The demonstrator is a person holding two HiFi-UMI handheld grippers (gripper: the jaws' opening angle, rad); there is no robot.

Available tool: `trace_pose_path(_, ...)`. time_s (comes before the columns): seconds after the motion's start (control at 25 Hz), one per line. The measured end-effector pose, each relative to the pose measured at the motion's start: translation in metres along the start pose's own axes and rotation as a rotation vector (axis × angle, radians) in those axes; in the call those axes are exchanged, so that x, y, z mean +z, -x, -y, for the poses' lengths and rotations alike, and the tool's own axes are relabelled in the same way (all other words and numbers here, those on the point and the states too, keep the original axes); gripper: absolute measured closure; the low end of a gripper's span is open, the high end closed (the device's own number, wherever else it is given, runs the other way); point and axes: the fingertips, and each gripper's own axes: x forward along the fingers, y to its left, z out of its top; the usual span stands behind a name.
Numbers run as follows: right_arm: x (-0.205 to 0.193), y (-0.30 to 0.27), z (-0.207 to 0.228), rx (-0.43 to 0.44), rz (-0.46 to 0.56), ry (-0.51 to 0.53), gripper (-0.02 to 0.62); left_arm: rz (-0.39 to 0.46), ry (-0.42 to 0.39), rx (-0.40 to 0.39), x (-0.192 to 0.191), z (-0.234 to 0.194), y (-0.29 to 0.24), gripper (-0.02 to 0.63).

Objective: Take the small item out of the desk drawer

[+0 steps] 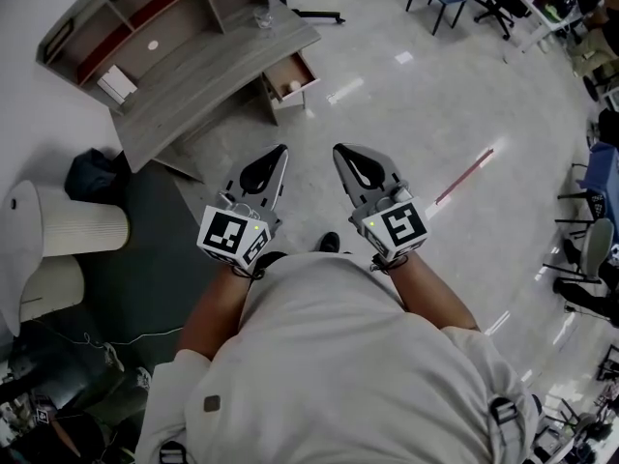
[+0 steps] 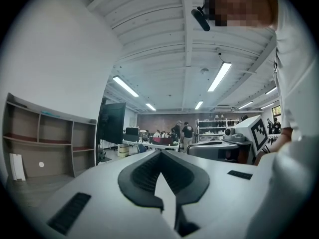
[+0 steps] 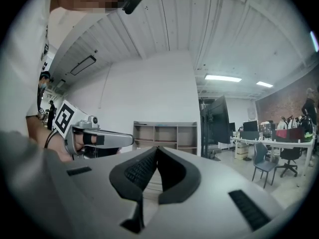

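Pale polished floor point(image 1: 435, 114) fills most of the head view, with a grey-topped desk point(image 1: 193, 75) set against the wall at upper left and carrying an open shelf unit point(image 1: 145, 8) along its back edge. The person, in a light shirt point(image 1: 338, 356), stands well back from the desk with both forearms extended toward it. The left gripper point(image 1: 280, 155) and the right gripper point(image 1: 341, 153) are held side by side above the floor, near each other but apart, each pointing level toward the desk. In each gripper view the two dark ribbed jaws meet at their tips with nothing between them, so both grippers are closed and empty. At the desk's right end a drawer point(image 1: 285, 70) stands pulled out. Inside it lies the small item point(image 1: 294, 87), a pale round object resting near the drawer's front, well apart from both grippers. A white box point(image 1: 116, 83) sits on the desktop's left part, and a small clear glass point(image 1: 263, 17) stands near its far right edge.
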Motion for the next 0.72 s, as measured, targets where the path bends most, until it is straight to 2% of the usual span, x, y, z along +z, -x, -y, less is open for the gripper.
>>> trace_pose_path(0.36, -0.003, -0.008, 0.028, -0.015, 0.004, -0.012, 0.575, -0.01, 0.01, -0.002, -0.003, -0.007, -0.029, 0.594)
trace_pose_path(0.72, -0.012, -0.047, 0.05, -0.022, -0.026, -0.01, 0.574, -0.005, 0.033, -0.028, -0.01, -0.047, -0.058, 0.594)
